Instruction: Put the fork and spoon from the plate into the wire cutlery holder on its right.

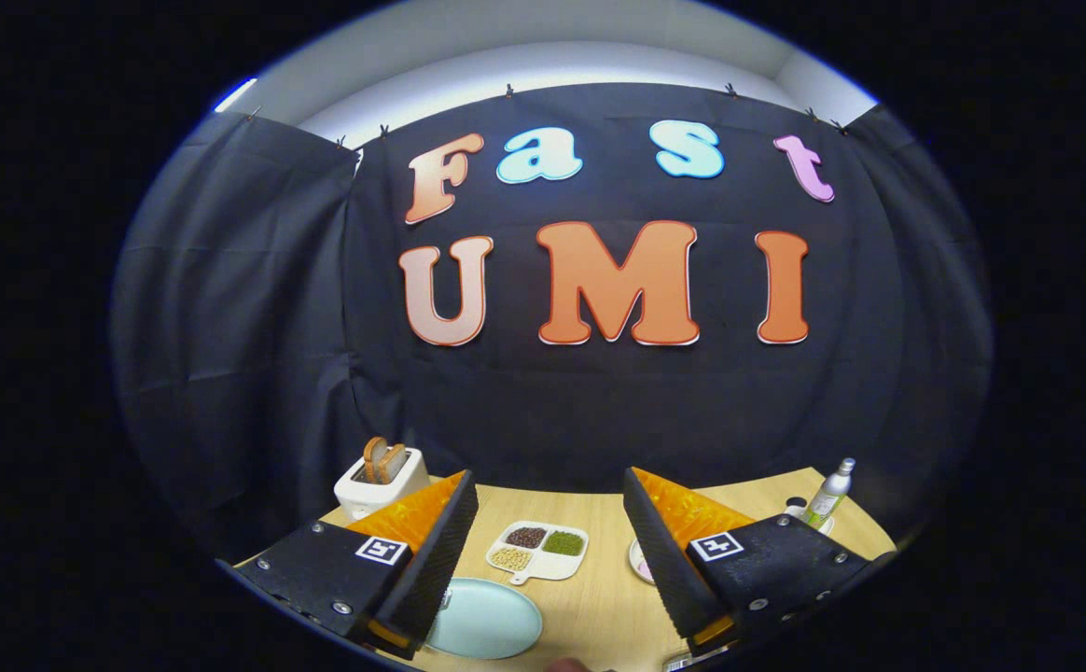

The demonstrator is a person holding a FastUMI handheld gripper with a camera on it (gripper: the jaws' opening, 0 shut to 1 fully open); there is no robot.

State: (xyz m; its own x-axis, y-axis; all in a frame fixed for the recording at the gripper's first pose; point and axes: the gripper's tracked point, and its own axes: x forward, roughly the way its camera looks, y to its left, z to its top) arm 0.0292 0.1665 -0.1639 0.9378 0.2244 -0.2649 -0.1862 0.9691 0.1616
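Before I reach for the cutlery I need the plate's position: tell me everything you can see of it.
The plate is round, pale blue-green, smooth and glossy like ceramic, lying flat on the wooden table. It sits just ahead of the open gripper, its one side hidden behind a finger. The part showing carries nothing.

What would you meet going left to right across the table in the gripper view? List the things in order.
Toaster → pale blue plate → divided snack tray → spray bottle. The open gripper hangs above, its fingers either side of the tray.

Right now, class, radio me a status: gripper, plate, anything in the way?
Gripper open, high over the table. Pale plate just ahead, by one finger; fork and spoon not made out. Divided snack tray lies beyond.
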